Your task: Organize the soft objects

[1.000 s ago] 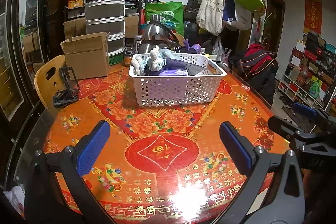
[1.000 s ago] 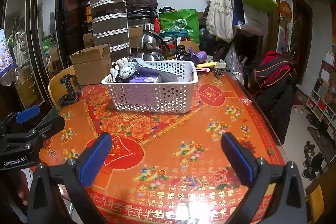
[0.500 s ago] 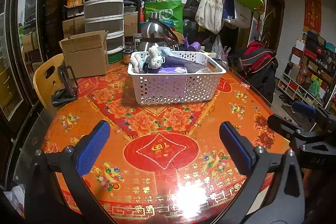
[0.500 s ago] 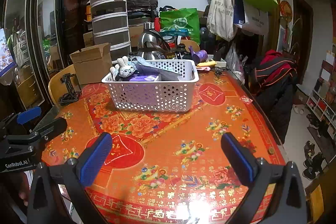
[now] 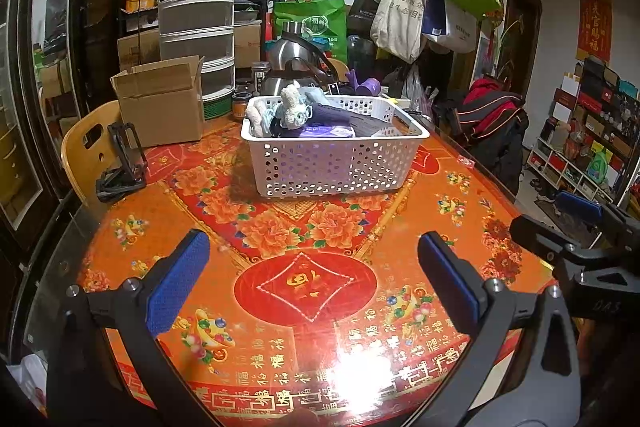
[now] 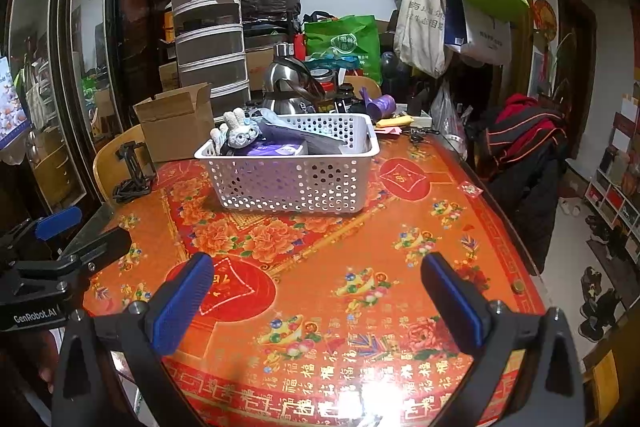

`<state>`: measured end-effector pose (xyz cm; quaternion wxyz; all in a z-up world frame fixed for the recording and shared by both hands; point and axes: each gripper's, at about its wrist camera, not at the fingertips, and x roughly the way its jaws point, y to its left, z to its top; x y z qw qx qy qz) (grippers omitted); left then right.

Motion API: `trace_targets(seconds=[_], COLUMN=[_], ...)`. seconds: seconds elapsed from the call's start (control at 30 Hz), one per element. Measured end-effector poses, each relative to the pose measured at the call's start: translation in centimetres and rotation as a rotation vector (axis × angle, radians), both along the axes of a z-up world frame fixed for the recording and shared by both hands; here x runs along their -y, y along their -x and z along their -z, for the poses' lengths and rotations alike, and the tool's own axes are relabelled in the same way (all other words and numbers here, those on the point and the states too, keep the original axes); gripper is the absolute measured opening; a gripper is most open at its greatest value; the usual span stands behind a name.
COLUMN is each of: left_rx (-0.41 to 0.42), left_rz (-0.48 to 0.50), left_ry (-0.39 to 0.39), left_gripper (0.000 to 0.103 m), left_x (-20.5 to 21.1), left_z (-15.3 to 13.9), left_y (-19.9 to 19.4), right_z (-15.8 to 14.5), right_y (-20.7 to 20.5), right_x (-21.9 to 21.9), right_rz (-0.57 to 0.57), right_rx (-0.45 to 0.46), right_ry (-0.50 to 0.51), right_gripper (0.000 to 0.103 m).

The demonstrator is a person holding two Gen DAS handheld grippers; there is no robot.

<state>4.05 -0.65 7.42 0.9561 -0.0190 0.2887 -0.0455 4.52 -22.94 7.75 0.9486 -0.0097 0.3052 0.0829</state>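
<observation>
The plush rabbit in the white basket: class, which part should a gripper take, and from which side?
Probably the head and ears of the plush rabbit, coming from above. They stick up past the rim of the white basket, while its body sits wedged among the dark clothes.

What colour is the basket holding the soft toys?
White, perforated with round holes: the basket shows best in the right wrist view.

- Round table, covered in a glossy red-orange floral cloth.
- At twelve o'clock, a white perforated basket sits on it.
- Ten o'clock: cardboard box, open.
- Nine o'clock edge: black folding stand.
</observation>
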Motion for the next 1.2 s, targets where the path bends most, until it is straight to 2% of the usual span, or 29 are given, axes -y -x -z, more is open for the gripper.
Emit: trace_targets(seconds=[1.2], left_rx=[-0.006], left_rz=[0.009], left_ry=[0.012], left_gripper=[0.103], left_x=[0.07], left_z=[0.54], left_y=[0.01], right_z=[0.07], right_y=[-0.02], right_x=[-0.03], right_rz=[-0.003], right_rx=[0.000], right_ry=[0.000], right_gripper=[0.103])
